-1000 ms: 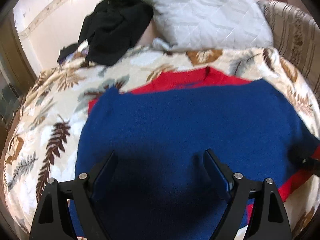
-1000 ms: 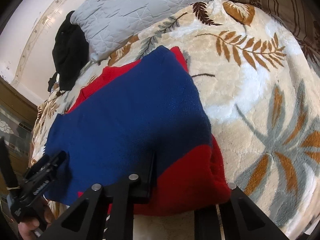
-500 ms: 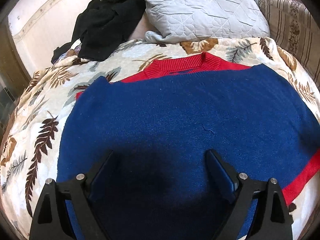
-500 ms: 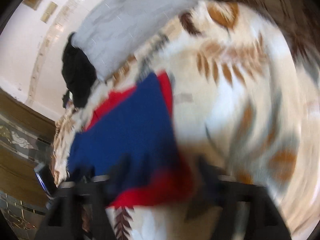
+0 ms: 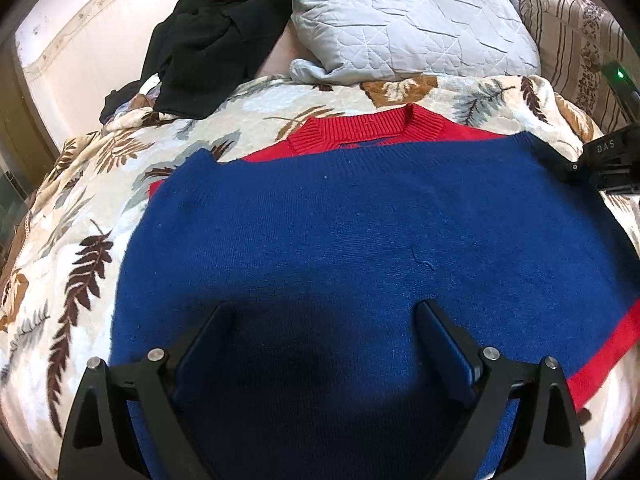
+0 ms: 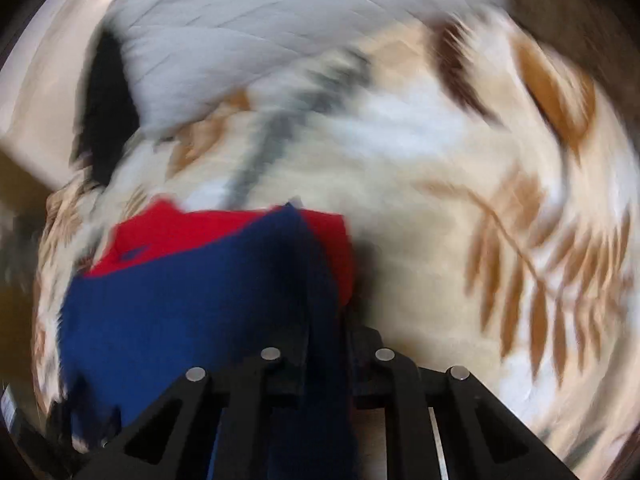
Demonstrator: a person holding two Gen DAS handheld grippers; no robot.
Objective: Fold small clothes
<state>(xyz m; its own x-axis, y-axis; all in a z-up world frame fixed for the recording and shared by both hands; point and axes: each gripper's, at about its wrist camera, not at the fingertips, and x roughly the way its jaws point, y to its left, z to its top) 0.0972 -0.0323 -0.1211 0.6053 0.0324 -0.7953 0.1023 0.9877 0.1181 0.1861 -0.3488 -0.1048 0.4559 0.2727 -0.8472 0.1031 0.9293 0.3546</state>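
A blue and red knit sweater (image 5: 360, 220) lies flat on the bed, its blue part folded over the red, and the red collar (image 5: 368, 128) shows at the far edge. My left gripper (image 5: 324, 308) hovers over the near blue part; its jaws are opening and nothing is pinched between them. My right gripper (image 6: 326, 344) is at the sweater's far right corner, also seen in the left wrist view (image 5: 572, 168). Its jaws are closing, and a blue fold of the sweater (image 6: 180, 320) runs between the fingers. The right wrist view is motion-blurred.
The leaf-patterned bedspread (image 5: 80, 240) covers the bed around the sweater. A grey quilted pillow (image 5: 400, 20) and a heap of black clothes (image 5: 212, 40) lie at the head. A striped cushion (image 5: 572, 48) stands at the far right, a pale wall behind.
My right gripper left the sweater's near right red corner, opened, swept to the far right corner and closed on the blue edge. The left gripper stayed over the near blue part.
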